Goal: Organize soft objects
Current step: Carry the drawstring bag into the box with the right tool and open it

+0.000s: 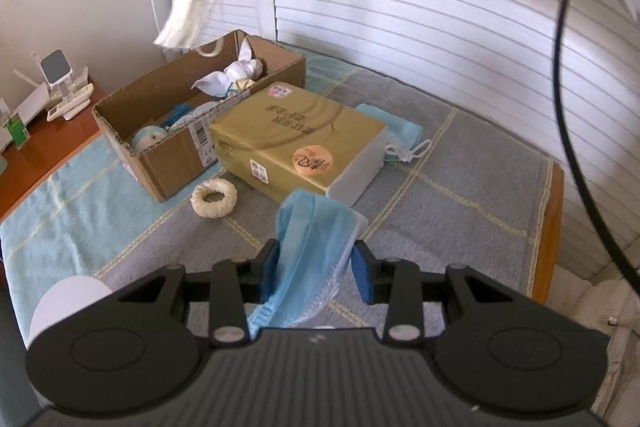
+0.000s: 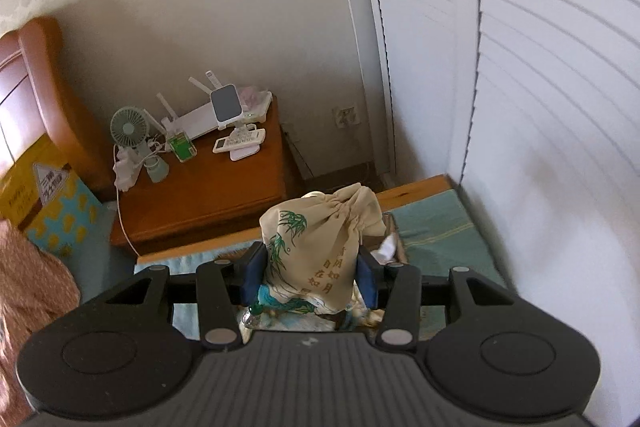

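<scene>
Over the checked blue-grey cloth (image 1: 460, 187), the left gripper (image 1: 316, 267) is pinching a limp, feather-light mask (image 1: 308, 247) mid-fold, while the right gripper (image 2: 312, 275) is clamping a soft drawstring pouch (image 2: 320, 243) by its belly.

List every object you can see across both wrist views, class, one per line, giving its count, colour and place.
Cardboard box: one, brown, back left of the cloth, holding soft items.
Tissue pack: one, gold, beside the box.
Face mask: one, blue, between the left gripper's fingers.
Second face mask: one, blue, behind the tissue pack.
Woven ring: one, cream, in front of the box.
Drawstring pouch: one, beige with green print, in the right gripper.
Tassel: one, white, hanging below the pouch.
Nightstand: one, brown wood.
Desk fan: one, pale green, on the nightstand.
Left gripper: black.
Right gripper: black.
</scene>
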Demonstrator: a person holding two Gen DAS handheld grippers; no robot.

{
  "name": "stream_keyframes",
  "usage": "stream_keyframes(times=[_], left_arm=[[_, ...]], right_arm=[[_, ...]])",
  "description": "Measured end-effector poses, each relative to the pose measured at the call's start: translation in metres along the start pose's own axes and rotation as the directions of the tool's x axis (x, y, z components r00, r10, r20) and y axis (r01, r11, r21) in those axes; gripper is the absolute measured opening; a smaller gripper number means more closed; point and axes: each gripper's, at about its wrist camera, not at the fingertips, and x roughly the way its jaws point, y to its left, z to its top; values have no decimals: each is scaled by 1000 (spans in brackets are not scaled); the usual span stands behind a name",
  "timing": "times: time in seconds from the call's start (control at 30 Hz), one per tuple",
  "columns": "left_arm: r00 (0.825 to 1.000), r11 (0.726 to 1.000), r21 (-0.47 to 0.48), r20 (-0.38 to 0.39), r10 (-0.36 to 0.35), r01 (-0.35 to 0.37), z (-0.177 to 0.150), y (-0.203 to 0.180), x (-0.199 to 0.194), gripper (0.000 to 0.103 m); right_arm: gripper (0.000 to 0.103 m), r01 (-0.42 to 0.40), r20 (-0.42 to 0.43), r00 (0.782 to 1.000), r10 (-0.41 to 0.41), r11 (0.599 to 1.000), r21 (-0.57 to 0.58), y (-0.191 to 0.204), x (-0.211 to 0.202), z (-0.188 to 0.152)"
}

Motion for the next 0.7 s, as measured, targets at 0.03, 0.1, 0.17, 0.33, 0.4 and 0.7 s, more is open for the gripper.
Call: stream_keyframes(times=[0.03, 0.1, 0.17, 0.33, 0.4, 0.7], left_arm=[[1000, 1000, -3, 0, 0, 0, -1, 1, 1, 38], [1000, 1000, -10, 1, -3, 3, -2, 4, 2, 38], [1000, 1000, -15, 1, -5, 5, -4, 6, 3, 38], [1000, 1000, -18, 2, -5, 5, -7, 11, 3, 38], [1000, 1000, -25, 3, -5, 5, -9, 14, 4, 38], [1000, 999, -45, -24, 6, -7, -12, 23, 9, 38]], right_arm=[[52, 7, -8, 1000, -7, 1000, 11, 3, 5, 1], [52, 24, -27, 999, -23, 999, 26, 8, 20, 1], [52, 38, -57, 998, -35, 998, 54, 10, 36, -2], [52, 95, -125, 989, -76, 984, 150, 10, 80, -9], [52, 124, -142, 985, -100, 978, 168, 11, 98, -12], [81, 95, -186, 981, -58, 976, 197, 9, 146, -23]])
